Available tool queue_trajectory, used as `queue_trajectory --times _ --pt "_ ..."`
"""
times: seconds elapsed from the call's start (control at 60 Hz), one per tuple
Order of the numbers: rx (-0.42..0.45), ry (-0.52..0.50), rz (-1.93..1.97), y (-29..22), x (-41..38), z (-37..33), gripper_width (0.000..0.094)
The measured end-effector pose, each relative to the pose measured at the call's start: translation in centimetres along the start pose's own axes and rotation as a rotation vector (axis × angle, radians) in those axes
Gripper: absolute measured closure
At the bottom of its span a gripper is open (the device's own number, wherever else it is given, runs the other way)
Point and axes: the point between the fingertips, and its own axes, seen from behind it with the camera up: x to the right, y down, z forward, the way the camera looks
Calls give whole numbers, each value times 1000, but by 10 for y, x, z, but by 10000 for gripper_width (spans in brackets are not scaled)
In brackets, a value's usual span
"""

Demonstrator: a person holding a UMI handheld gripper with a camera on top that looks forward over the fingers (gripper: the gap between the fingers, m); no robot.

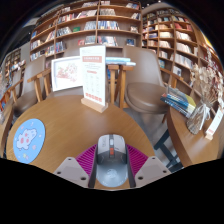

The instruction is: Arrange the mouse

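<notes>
- Mouse (112, 157) sits nearest the lens, directly between the two fingers (137, 161), flanked by the pink pads.
- Long axis runs straight ahead along the fingers, one end toward the camera, the other pointing at the sign stand (94, 76).
- Fingers look closed onto its sides; no gap visible either side, so I read it as clamped.
- Whether it's lifted or resting on the desk (65, 125) can't be told.
- Gripper (112, 162) is level, low over the near desk edge, aimed across it.
- Round blue mat (28, 139) lies to the left, well apart.
</notes>
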Motion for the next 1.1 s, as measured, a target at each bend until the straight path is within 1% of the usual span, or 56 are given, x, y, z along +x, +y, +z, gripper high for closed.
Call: queue_trajectory --times 0.033,0.183,0.3,0.383,0.517,0.633,0.733,0.883,0.917,0.967,1.017,1.05,1.1 --pt "5 -3 8 -4 -3 -4 482" --pt "75 -48 12 -48 -47 -39 482" --pt "116 -134 15 -82 -116 -67 480" --pt "131 -170 -1 -96 -170 -73 483" --pt "85 -215 -18 -77 -246 -59 484" --pt "51 -231 -42 -46 -287 -43 484" --pt "27 -203 -50 -26 -298 -31 483" --pt "16 -176 -40 -11 -302 -18 471" --pt "17 -169 -28 -10 -303 -17 458" --pt "42 -159 -22 -13 -302 -17 439" --pt "46 -163 -21 -13 -303 -16 391" --pt "43 -162 -20 -11 -304 -17 308" --pt "41 -151 -26 -10 -301 -21 112"
